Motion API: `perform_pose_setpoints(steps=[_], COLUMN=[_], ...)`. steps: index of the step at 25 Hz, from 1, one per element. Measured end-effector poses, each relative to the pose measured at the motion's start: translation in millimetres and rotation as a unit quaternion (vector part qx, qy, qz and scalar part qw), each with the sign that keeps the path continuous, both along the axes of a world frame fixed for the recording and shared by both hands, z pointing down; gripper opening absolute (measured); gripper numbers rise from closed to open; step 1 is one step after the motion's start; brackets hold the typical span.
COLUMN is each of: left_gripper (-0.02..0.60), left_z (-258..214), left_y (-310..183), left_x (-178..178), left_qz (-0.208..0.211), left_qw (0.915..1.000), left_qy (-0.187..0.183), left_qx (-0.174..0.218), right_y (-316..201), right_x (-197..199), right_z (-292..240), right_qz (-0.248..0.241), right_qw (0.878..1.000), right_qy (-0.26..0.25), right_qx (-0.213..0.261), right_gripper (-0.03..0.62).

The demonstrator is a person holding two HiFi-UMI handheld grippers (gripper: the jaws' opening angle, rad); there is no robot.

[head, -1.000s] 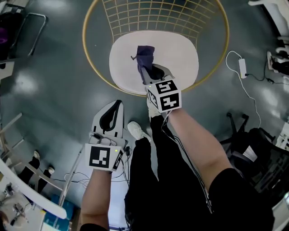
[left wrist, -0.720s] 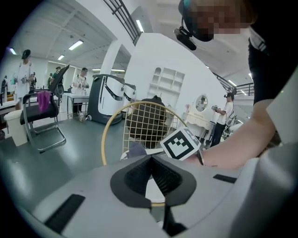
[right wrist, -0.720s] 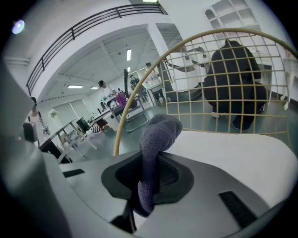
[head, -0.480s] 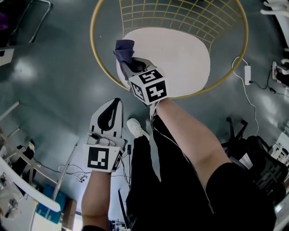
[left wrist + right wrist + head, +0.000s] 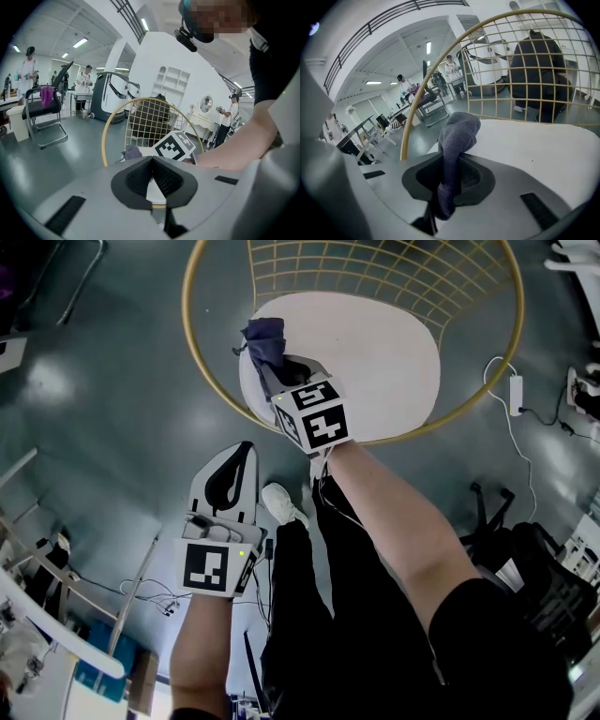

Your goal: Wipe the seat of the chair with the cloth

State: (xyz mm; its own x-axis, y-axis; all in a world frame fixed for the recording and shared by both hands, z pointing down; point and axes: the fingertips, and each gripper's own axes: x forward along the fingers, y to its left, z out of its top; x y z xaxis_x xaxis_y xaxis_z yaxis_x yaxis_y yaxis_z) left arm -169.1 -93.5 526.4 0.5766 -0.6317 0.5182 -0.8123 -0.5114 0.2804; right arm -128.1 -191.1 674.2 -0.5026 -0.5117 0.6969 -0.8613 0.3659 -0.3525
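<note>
On the left edge of the white seat (image 5: 375, 343), close to the gold hoop (image 5: 199, 381) of the chair, the right gripper (image 5: 279, 371) has its two jaws squeezed tight on a dark purple cloth (image 5: 265, 338). From the right gripper view, the right gripper (image 5: 450, 173) pinches the cloth (image 5: 459, 129) in the middle. One soft lump sticks out past the tips and sits at the rim of the seat (image 5: 543, 150). A thin tail hangs down behind the black pads, and its end gets lost in the dark there. The cloth looks fuzzy and bunched up, not spread flat. I cannot tell how much of it lies on the seat. The left gripper (image 5: 242, 457) hangs lower down over the grey floor (image 5: 103, 427), well apart from the chair and near a white shoe (image 5: 279, 505). From the left gripper view, the left gripper (image 5: 152, 164) has its jaws pressed together at the tips with nothing between them, and a bit of the seat (image 5: 154, 190) shows through the gap behind. The top of the wire chair back (image 5: 375, 273) is cut off in the head view.
</note>
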Motion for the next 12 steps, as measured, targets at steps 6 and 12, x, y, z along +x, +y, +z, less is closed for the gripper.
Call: perform_pose_setpoints(steps=[6, 12], left_gripper=[0.012, 0.012], left_z=[2.7, 7.6], left_y=[9.7, 6.1], left_x=[24.2, 25.2], left_qz=[0.016, 0.036], left_qw=[0.9999, 0.9993], left_qy=[-0.004, 0.001], left_qx=[-0.002, -0.014], right_y=[13.4, 12.3], right_x=[50.6, 67.9], right_z=[12.6, 16.9], right_qz=[0.037, 0.052], right_qw=[0.999, 0.998], right_qy=[0.019, 0.043], right_qx=[-0.016, -0.014], right_gripper=[0.061, 0.062])
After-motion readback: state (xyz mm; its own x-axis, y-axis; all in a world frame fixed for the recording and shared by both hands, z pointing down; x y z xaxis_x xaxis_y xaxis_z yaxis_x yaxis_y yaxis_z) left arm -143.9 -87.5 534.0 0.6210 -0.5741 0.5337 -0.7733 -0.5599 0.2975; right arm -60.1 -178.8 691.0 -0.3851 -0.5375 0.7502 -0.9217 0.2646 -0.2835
